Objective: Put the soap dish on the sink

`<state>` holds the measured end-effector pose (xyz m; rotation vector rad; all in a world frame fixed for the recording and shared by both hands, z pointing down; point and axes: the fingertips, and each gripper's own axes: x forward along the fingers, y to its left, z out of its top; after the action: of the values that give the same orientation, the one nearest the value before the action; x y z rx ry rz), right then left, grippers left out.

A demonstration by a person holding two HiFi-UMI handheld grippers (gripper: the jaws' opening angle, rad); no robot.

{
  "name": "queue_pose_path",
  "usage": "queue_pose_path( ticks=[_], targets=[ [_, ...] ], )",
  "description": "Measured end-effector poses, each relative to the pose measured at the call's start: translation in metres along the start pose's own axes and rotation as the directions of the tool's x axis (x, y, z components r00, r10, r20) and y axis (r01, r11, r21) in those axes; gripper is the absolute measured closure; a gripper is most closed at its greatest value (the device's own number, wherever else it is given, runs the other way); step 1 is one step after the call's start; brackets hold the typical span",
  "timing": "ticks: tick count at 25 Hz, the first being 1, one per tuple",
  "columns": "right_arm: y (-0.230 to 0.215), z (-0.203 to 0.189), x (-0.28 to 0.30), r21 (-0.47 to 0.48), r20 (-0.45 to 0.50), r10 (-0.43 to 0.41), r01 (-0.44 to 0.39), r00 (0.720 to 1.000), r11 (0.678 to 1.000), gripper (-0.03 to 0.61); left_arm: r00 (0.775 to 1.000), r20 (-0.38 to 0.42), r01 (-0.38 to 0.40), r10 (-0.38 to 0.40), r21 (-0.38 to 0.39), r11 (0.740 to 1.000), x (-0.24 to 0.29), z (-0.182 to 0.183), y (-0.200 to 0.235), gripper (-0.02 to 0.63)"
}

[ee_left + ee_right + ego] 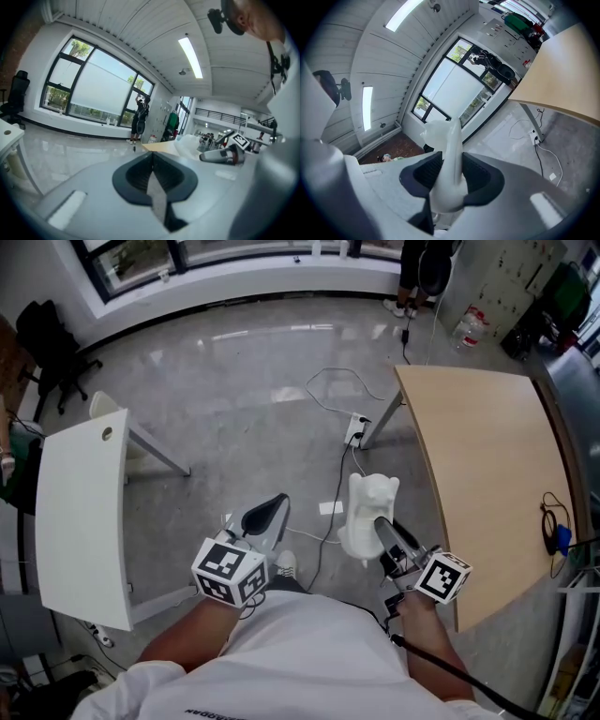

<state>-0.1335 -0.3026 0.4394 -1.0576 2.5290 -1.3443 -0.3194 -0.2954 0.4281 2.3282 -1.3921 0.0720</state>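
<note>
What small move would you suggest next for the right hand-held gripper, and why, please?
Probably carry the soap dish onward without loosening the right hand-held gripper: its jaws clamp the dish above the floor, and no sink shows in any view.

Legible text: none; sole lettering, a small upside-down print line (208,713) on the shirt (309,652), lower edge of the head view, too small to read.
</note>
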Motion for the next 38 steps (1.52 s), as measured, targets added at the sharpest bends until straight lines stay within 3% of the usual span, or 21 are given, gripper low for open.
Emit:
queue_pose_path(
  ticks=[8,14,25,38],
  targets=[
    [0.006,0.016,0.043,0.025,0.058,-0.054,0.053,0.997,0.998,0.442,0.995,-0.040,0.087,-0.086,0.020,0.996,0.025,0.016,0.043,0.604],
    [0.001,0.021,0.046,0.013,0.085,-0.107,0.106,0.991,0.994,0.442,0.987,-0.073,0.143,-0.143,0.002,0.990,0.045,0.009,0.049,0.604],
    [-0.036,0.048,0.019,0.088,0.189,-0.182,0.167,0.965,0.982,0.442,0.967,-0.106,0.239,-0.234,0.037,0.970,0.106,0.025,0.026,0.606],
    [-0.091,0.089,-0.029,0.142,0.303,-0.261,0.227,0.917,0.963,0.443,0.922,-0.163,0.368,-0.351,0.081,0.926,0.193,0.027,-0.029,0.604]
  ],
)
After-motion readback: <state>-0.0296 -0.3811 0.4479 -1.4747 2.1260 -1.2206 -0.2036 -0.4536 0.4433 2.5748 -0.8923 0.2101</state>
